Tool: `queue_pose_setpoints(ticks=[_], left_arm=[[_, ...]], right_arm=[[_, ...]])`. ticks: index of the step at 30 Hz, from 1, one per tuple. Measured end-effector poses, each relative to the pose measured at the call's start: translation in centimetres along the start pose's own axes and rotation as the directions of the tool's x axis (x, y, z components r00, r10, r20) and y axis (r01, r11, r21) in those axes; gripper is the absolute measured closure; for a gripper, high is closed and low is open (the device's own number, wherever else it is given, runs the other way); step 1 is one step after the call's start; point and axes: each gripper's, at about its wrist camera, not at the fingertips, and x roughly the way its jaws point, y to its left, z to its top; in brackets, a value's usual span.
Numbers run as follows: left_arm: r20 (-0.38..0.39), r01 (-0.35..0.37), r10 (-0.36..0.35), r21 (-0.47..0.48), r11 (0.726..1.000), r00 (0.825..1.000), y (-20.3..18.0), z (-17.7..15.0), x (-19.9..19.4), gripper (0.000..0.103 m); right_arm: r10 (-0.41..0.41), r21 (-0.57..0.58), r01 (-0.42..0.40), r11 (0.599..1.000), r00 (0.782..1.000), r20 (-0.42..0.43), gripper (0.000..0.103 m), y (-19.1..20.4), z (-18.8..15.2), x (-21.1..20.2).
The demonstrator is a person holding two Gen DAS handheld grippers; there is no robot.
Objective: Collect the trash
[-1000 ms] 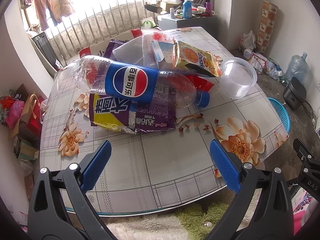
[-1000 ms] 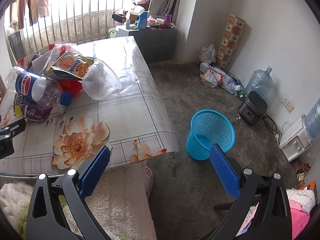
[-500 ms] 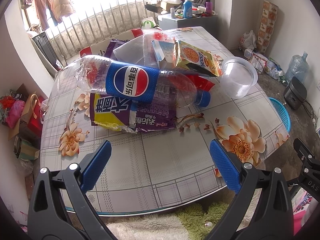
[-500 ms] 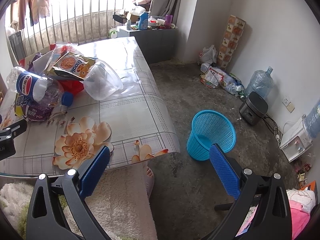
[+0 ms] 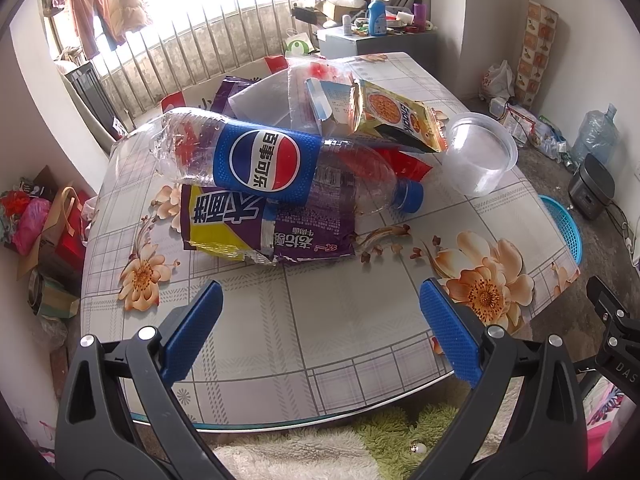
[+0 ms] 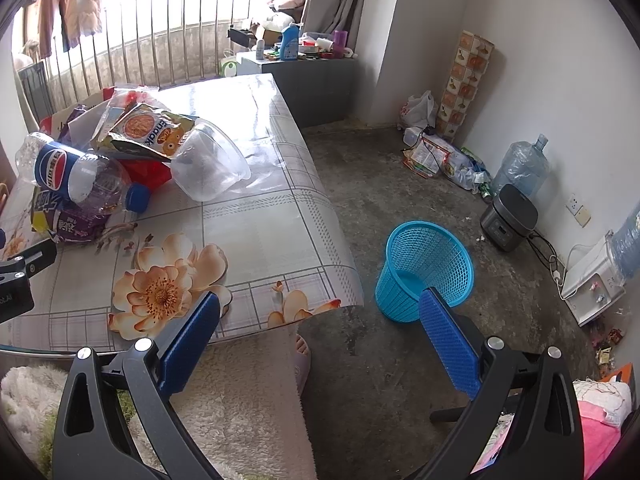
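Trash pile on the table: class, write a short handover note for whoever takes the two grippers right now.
Left gripper: open, empty, over the near table edge, facing the pile.
Right gripper: open, empty, off the table corner, toward the blue basket.
Things: Pepsi bottle lies on a purple wrapper; snack bag and clear plastic tub sit beside it.
Done: nothing visible; the basket bottom that shows is bare.
Left: move every piece into the basket on the floor.
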Motion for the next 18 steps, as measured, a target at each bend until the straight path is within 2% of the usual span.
queue_pose_setpoints(ticks=[18], left_arm=[[-0.004,0.001,-0.001,0.0,1.0,1.0,0.5,-0.32,0.11,0.008]], right_arm=[[0.016,0.008,-0.016,1.0,1.0,0.012,0.006,-0.16,0.1,-0.16]])
